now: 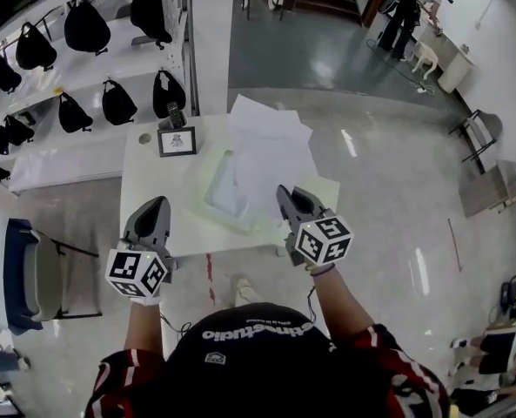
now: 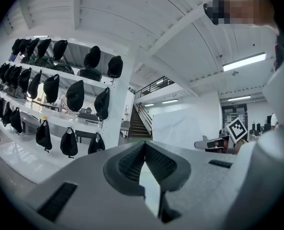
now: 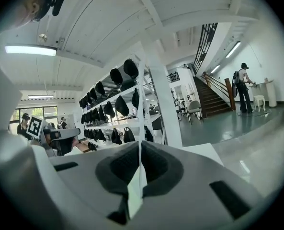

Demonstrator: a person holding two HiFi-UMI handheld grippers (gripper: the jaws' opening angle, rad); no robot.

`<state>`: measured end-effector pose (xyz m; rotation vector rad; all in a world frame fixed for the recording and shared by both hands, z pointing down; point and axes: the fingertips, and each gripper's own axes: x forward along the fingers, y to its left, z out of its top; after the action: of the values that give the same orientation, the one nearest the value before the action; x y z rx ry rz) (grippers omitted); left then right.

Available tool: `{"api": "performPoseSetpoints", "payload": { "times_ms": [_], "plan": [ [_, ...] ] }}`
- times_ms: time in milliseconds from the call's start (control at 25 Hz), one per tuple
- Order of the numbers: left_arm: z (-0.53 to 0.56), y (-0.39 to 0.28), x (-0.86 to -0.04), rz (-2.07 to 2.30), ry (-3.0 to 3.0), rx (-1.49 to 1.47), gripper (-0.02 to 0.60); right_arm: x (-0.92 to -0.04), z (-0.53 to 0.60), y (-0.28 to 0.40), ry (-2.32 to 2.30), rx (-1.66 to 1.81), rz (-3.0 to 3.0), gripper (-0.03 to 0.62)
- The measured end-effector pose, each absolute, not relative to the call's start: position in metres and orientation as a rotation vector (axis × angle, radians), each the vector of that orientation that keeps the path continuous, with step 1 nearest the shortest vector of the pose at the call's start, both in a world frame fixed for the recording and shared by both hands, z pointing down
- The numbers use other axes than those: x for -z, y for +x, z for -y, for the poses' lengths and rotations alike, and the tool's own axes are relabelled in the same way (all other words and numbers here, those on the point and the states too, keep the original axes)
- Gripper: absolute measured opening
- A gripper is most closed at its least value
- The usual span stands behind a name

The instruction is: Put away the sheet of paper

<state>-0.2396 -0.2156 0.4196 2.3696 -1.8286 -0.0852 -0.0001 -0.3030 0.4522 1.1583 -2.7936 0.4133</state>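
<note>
Several sheets of paper [image 1: 271, 146] lay loosely stacked straight ahead of right gripper [image 1: 287, 193] fingertips, long axis running away from them. Right gripper nearer; left gripper [image 1: 158, 204] off to side. Both jaw pairs pressed together, empty. Clear folder [image 1: 227, 190] between grippers, slightly ahead; table [image 1: 149, 172] near edge under both.

The room is brightly and evenly lit by ceiling strips [image 2: 244, 61], one of which is burnt out to white in the right gripper view. Streaks of glare are thrown on the glossy floor [image 1: 349, 143]. The paper [image 1: 271, 151], towards the far right corner, is nearly lost against the white tabletop [image 1: 149, 194]. Both gripper views are bent by fisheye and dark at the corners, and the near jaws are blurred.
</note>
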Motion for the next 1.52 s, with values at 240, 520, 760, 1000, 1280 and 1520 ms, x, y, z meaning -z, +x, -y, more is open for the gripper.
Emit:
{"api": "performPoseSetpoints", "payload": {
  "times_ms": [240, 520, 760, 1000, 1280, 1520],
  "plan": [
    [0.229, -0.233, -0.424, 1.844, 2.346, 0.075, 0.005, -0.479, 0.327, 0.001, 1.115, -0.494, 2.763, 0.003],
    [0.236, -0.234, -0.436, 1.875, 2.303, 0.041, 0.005, -0.513, 0.342, -0.009, 1.028, -0.565, 2.733, 0.003],
    [0.24, -0.232, -0.445, 1.877, 2.287, 0.011, 0.006, -0.54, 0.347, -0.018, 0.972, -0.657, 2.707, 0.003],
    [0.241, -0.235, -0.452, 1.874, 2.267, -0.016, 0.005, -0.565, 0.348, -0.026, 0.93, -0.724, 2.674, 0.003],
    [0.249, -0.236, -0.455, 1.881, 2.271, -0.044, 0.005, -0.601, 0.355, -0.024, 0.913, -0.864, 2.616, 0.003],
    [0.255, -0.234, -0.456, 1.88, 2.273, -0.066, 0.006, -0.624, 0.366, -0.013, 0.931, -0.983, 2.567, 0.003]
  ]
}}
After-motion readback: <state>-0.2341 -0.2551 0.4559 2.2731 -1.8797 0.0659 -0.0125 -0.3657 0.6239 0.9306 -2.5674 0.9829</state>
